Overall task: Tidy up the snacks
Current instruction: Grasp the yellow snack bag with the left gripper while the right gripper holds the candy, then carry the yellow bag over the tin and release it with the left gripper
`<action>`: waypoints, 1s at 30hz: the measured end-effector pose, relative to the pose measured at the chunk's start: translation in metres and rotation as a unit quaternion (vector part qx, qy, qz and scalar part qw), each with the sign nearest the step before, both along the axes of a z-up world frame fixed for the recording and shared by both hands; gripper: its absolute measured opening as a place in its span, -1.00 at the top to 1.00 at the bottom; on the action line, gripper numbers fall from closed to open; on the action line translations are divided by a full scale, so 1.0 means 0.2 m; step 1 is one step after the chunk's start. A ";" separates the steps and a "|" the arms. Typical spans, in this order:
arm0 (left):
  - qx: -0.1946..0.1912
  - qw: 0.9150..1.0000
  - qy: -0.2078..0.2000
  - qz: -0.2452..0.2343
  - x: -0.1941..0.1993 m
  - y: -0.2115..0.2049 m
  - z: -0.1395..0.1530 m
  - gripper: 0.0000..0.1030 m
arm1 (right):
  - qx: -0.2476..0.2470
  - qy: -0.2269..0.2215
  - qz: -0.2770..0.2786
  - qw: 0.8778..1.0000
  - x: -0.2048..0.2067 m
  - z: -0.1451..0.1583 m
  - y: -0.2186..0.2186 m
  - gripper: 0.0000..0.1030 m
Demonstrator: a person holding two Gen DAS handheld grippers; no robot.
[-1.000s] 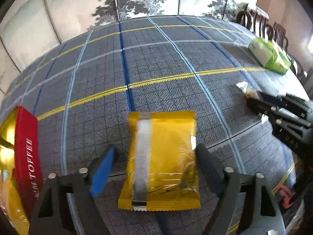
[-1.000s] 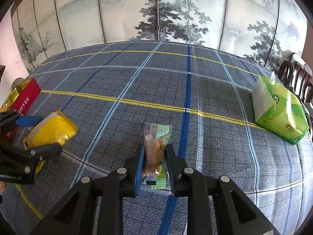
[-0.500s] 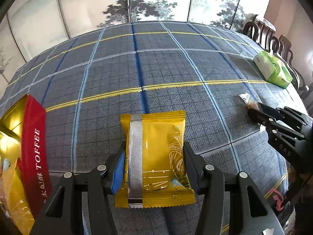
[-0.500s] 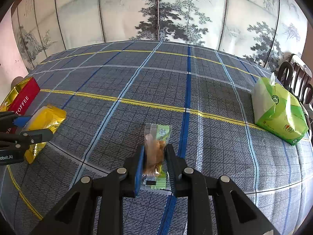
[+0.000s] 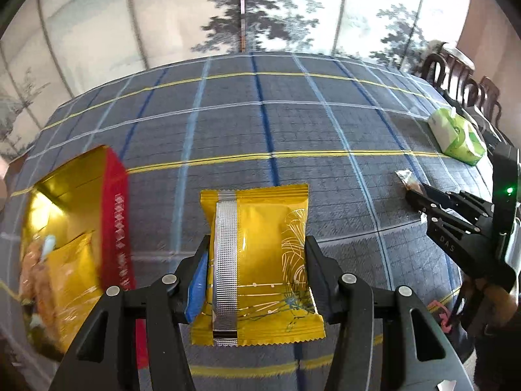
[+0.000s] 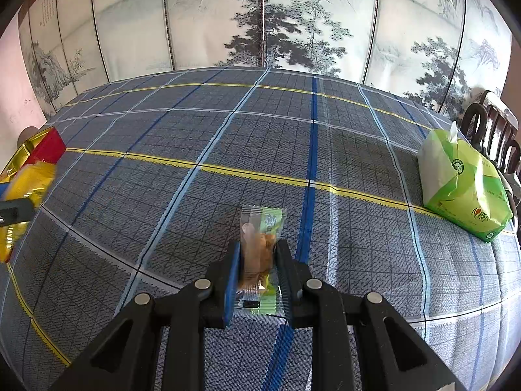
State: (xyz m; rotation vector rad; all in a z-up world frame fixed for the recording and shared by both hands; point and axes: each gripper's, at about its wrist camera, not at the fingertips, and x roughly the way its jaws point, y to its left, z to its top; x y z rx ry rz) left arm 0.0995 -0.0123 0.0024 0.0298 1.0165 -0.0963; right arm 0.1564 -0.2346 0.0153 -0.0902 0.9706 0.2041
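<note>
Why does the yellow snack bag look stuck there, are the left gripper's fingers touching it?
Touching. In the left wrist view, the left gripper has both fingers pressed against the sides of the yellow snack bag, no gap showing.

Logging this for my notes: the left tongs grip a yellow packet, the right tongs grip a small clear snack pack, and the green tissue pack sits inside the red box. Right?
Not quite. The green tissue pack lies on the tablecloth, far from the red box, as the right wrist view shows. The left tongs do grip the yellow packet, the right tongs the small clear snack pack.
</note>
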 end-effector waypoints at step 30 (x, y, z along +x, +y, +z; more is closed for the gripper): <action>0.031 0.982 -0.025 0.186 -0.20 0.97 0.30 0.04 | -0.005 -0.001 -0.002 1.000 0.01 0.01 0.00 0.56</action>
